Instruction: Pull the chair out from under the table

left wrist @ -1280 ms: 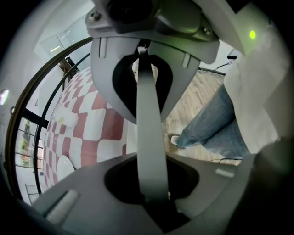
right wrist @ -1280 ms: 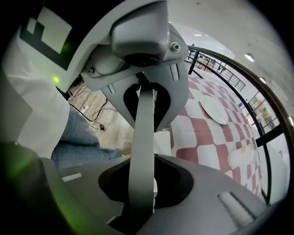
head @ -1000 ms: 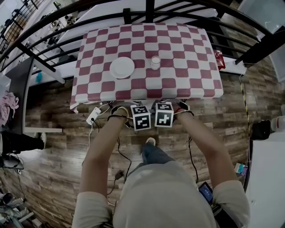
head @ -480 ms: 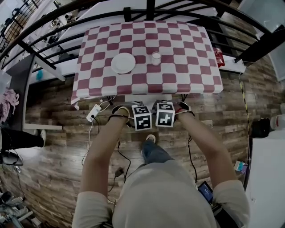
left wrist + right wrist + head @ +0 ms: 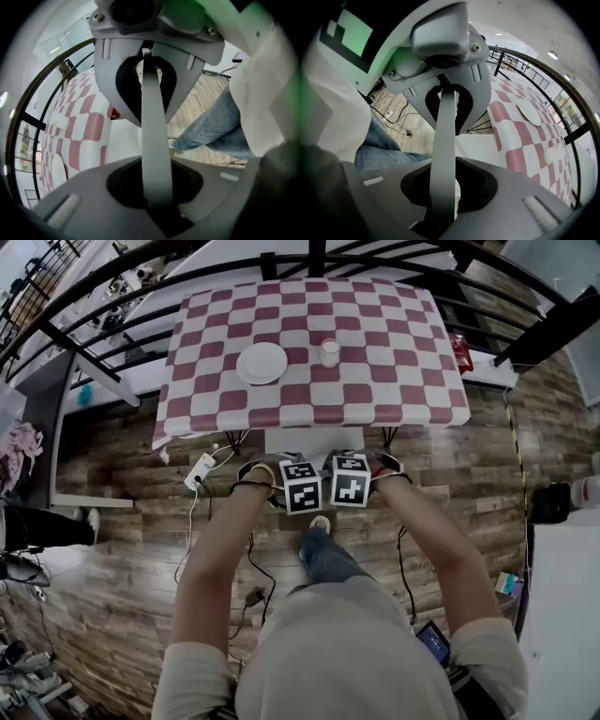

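I stand at the near edge of the table [image 5: 394, 381], which fills the upper middle of the head view under a red-and-white checked cloth. A white plate [image 5: 262, 363] sits on it left of centre. A small cup [image 5: 329, 352] stands near the plate on its right, not touching it.

The chair [image 5: 300, 440] is at centre frame, just below the table's near edge. Its white seat shows between the hem of the cloth and my grippers, and thin dark legs slant out on either side.

My left gripper [image 5: 299, 487] and right gripper [image 5: 348, 482] sit side by side over the chair's back, both pointing down.

In the left gripper view my jaws are partly closed, clamped on the chair back [image 5: 154, 131]. It is a thin pale-grey edge that runs up the middle of the frame to the other gripper. The right gripper view shows the same grip on that edge, with the white seat behind it.

My leg in jeans [image 5: 323, 557] is below the grippers, above the wooden floor [image 5: 122, 549]. A white power strip [image 5: 199, 472] lies left of the chair.
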Demonstrator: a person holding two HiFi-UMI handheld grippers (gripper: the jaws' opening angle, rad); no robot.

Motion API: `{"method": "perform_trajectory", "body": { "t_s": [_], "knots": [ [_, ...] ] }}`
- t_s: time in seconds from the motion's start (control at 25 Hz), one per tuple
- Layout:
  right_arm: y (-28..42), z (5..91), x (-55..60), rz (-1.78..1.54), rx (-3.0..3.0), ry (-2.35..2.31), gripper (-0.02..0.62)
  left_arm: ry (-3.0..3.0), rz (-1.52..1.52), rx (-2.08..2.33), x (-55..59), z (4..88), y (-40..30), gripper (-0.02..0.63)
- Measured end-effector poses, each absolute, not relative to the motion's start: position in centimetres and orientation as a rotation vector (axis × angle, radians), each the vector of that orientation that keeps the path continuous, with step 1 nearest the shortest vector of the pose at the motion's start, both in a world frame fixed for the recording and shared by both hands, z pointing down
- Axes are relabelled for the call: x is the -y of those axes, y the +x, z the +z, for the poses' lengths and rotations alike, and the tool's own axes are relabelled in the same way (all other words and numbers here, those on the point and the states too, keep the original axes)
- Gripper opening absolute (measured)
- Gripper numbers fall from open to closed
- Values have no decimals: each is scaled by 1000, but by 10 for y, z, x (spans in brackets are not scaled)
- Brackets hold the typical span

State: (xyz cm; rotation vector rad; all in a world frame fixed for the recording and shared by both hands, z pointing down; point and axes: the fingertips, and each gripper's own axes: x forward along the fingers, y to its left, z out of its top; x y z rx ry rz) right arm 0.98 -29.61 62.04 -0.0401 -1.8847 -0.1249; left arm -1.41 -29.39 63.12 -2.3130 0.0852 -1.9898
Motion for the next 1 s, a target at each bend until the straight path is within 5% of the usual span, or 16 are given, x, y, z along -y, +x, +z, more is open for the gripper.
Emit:
{"method": "perform_trajectory", "body": {
  "t_s": [1.0],
  "knots": [
    [11,622,238,-124,1870,-33,74,-2302,-1984,-93,237,632,-13,80]
  ]
}}
